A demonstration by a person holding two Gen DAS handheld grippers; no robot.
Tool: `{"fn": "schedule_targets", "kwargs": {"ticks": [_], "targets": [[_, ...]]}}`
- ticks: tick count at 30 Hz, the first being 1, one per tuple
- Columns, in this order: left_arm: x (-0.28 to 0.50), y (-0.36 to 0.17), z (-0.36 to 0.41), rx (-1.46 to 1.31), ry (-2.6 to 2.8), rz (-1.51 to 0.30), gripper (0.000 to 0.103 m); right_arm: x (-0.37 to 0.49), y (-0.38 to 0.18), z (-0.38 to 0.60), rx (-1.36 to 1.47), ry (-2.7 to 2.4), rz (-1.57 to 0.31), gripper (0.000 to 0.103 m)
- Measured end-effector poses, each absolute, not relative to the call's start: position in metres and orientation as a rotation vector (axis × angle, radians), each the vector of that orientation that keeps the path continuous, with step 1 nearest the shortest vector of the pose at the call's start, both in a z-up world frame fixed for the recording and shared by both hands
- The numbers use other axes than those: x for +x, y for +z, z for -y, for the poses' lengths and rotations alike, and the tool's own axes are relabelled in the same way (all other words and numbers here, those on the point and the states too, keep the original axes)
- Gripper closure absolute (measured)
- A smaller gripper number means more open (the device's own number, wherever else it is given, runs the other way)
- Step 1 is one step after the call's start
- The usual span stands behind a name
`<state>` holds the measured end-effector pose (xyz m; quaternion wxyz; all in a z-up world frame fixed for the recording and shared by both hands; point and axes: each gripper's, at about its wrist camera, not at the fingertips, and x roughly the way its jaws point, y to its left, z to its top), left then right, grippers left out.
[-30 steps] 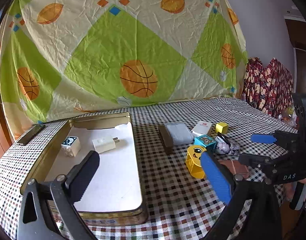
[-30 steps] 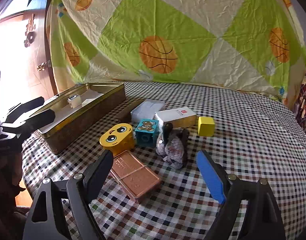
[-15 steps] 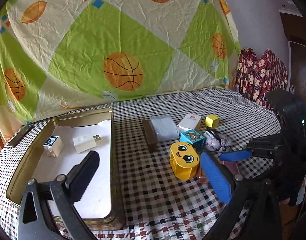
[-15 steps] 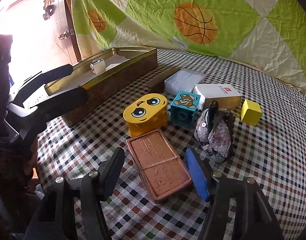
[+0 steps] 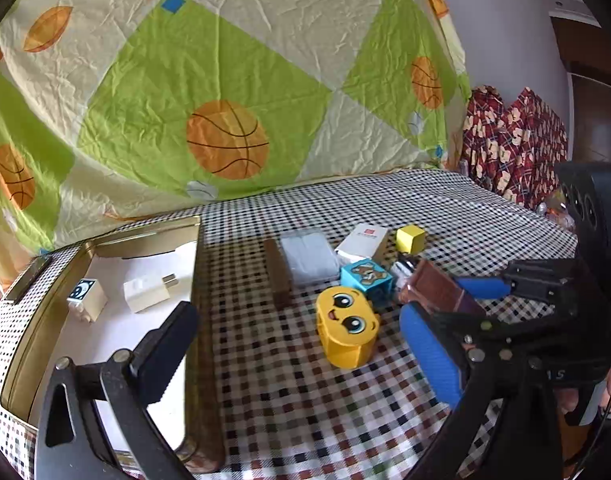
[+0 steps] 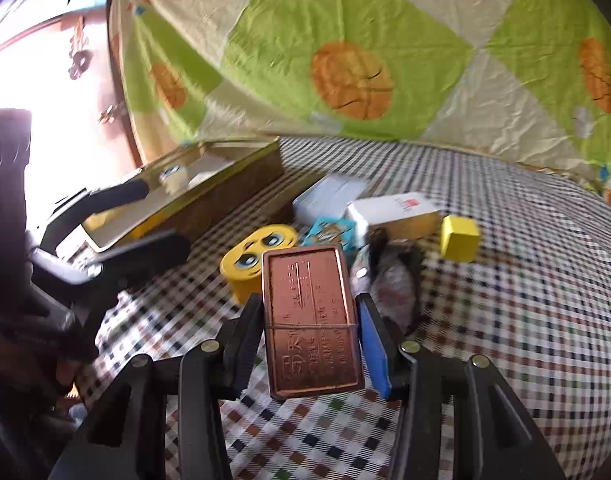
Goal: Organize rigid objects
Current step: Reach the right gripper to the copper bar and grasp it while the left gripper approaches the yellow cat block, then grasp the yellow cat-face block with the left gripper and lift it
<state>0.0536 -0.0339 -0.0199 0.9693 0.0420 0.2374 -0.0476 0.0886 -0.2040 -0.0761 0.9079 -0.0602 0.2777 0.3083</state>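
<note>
My right gripper is shut on a flat copper-brown tin and holds it tilted above the checked tablecloth; the tin also shows in the left wrist view. My left gripper is open and empty, low over the right wall of the gold tin tray. In the tray lie a white charger and a white cube with an eye print. On the cloth sit a yellow face box, a blue bear cube and a small yellow cube.
A grey pouch, a dark brown bar and a white carton lie behind the face box. A speckled pouch sits to the right of the held tin. A basketball-print sheet hangs behind the table.
My right gripper closed on the copper-brown tin and lifted it off the cloth. My left gripper moved to the right along the tray.
</note>
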Motion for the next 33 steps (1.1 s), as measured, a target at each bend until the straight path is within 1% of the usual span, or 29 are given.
{"fn": "schedule_targets", "kwargs": {"ticks": [2,5,7,9,11,12,14,15,16,21,22,24,33], "targets": [[0.058,-0.02,0.042,0.109,-0.11,-0.493,0.002,0.094,-0.074,0.208,-0.1,0.594,-0.568,0.054],[0.069,-0.023,0.051,0.111,-0.147,-0.549,0.006,0.105,-0.069,0.217,-0.038,0.565,-0.587,0.054],[0.077,-0.026,0.054,0.091,-0.161,-0.589,0.014,0.109,-0.066,0.222,-0.025,0.535,-0.576,0.054],[0.086,-0.027,0.054,0.06,-0.183,-0.629,0.017,0.11,-0.063,0.226,-0.028,0.501,-0.563,0.054],[0.095,-0.03,0.054,0.036,-0.185,-0.668,0.025,0.112,-0.062,0.23,-0.008,0.502,-0.568,0.054],[0.098,-0.031,0.054,0.035,-0.182,-0.678,0.033,0.113,-0.062,0.233,0.003,0.506,-0.572,0.054],[0.103,-0.035,0.055,0.034,-0.187,-0.702,0.034,0.112,-0.061,0.235,0.015,0.505,-0.566,0.054],[0.106,-0.037,0.056,0.036,-0.185,-0.719,0.038,0.111,-0.062,0.236,0.018,0.505,-0.565,0.054],[0.108,-0.039,0.057,0.041,-0.187,-0.73,0.045,0.112,-0.062,0.237,0.022,0.504,-0.566,0.054],[0.116,-0.047,0.065,0.068,-0.205,-0.79,0.047,0.11,-0.061,0.234,0.003,0.497,-0.56,0.054],[0.116,-0.047,0.063,0.06,-0.206,-0.79,0.056,0.111,-0.061,0.233,-0.004,0.495,-0.558,0.054],[0.119,-0.049,0.06,0.042,-0.213,-0.809,0.061,0.111,-0.06,0.232,-0.01,0.491,-0.557,0.054],[0.119,-0.046,0.054,0.013,-0.225,-0.796,0.061,0.11,-0.048,0.231,0.001,0.475,-0.51,0.054]]}}
